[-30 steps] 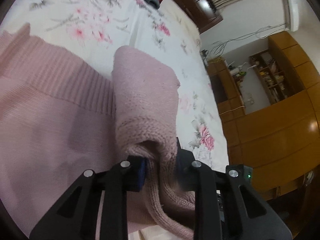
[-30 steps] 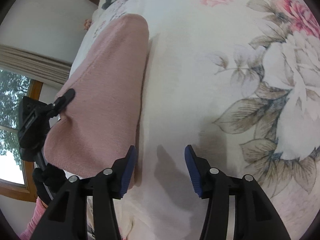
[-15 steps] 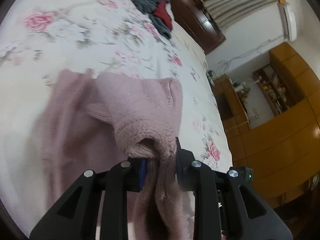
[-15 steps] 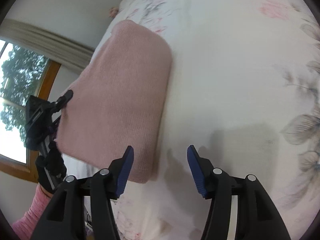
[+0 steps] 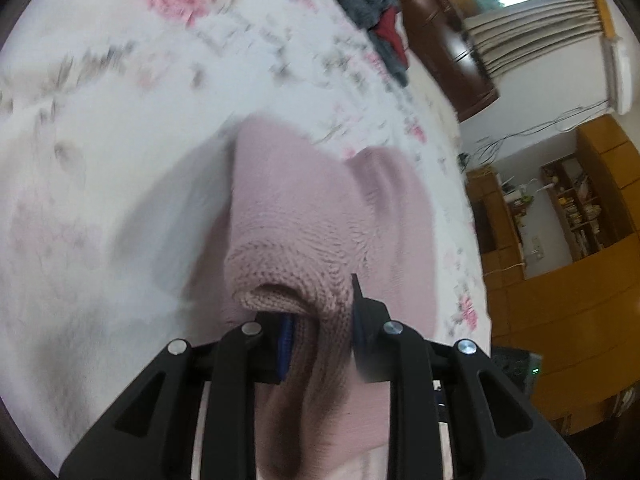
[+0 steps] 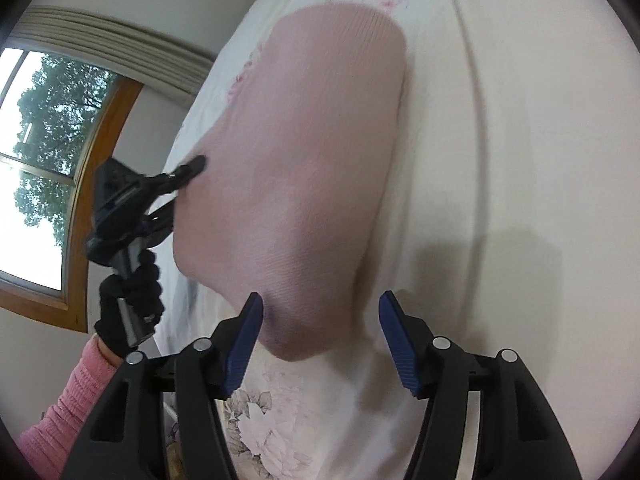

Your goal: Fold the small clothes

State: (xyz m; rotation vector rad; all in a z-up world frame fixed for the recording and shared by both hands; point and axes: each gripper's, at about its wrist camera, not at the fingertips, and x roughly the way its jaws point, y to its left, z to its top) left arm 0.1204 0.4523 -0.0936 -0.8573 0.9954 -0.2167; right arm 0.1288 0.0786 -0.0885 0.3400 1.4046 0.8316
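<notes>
One pink knit (image 6: 312, 152) lengthwise away, left gripper (image 5: 320, 332) pinching near edge

L gripper (image 5: 320, 322) clamped (R gripper (image 6: 320, 334) agape)

Soft daylight from the window (image 6: 36, 140), which blows out white w/ glare. Left wrist view heavily motion-blurred, esp. the bedsheet (image 5: 120, 120) print; right wrist view sharper. Soft shadows on sheet, fisheye bending + dark vignette at corners.
</notes>
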